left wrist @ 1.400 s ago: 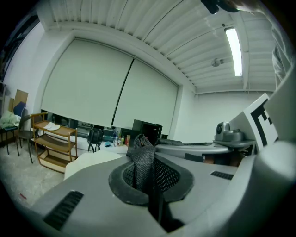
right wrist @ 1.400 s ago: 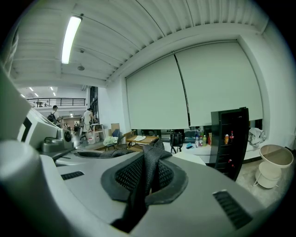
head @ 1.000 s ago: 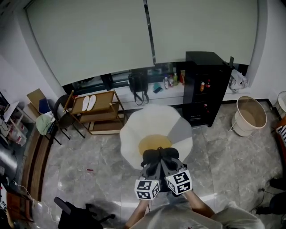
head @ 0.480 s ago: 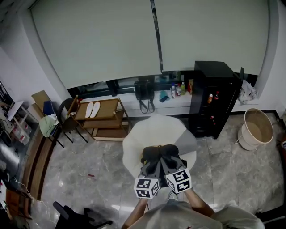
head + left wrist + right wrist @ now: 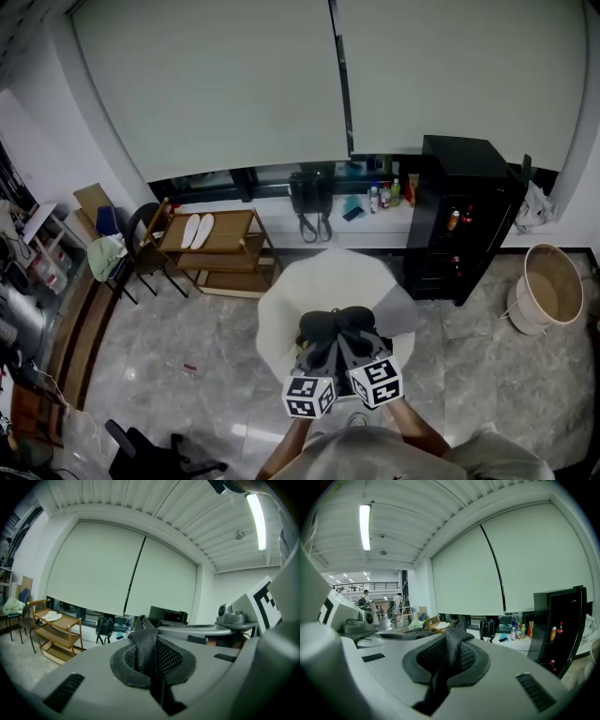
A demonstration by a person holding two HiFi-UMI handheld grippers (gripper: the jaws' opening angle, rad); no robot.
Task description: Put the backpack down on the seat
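Observation:
The black backpack [image 5: 336, 324] hangs in front of me by its mesh straps. My left gripper [image 5: 321, 349] is shut on one black mesh strap [image 5: 146, 645]. My right gripper [image 5: 354, 345] is shut on the other strap [image 5: 453, 644]. Both grippers stand side by side, pointing forward and nearly level. The seat [image 5: 300, 295] is a round white padded chair on the floor, right under and beyond the backpack. Its middle is hidden by the backpack and the grippers. Whether the backpack touches the seat I cannot tell.
A wooden shelf cart [image 5: 217, 246] with white slippers stands left of the seat. A black cabinet [image 5: 469, 220] is at the right, a wicker basket [image 5: 548, 286] beyond it. Another black bag [image 5: 311, 192] and bottles [image 5: 384, 195] sit on the window sill. A swivel chair [image 5: 150, 457] is at the lower left.
I have moved forward with both grippers and the backpack toward the seat. The seat's yellow middle, visible earlier, is now covered by the backpack. Both grips stay the same.

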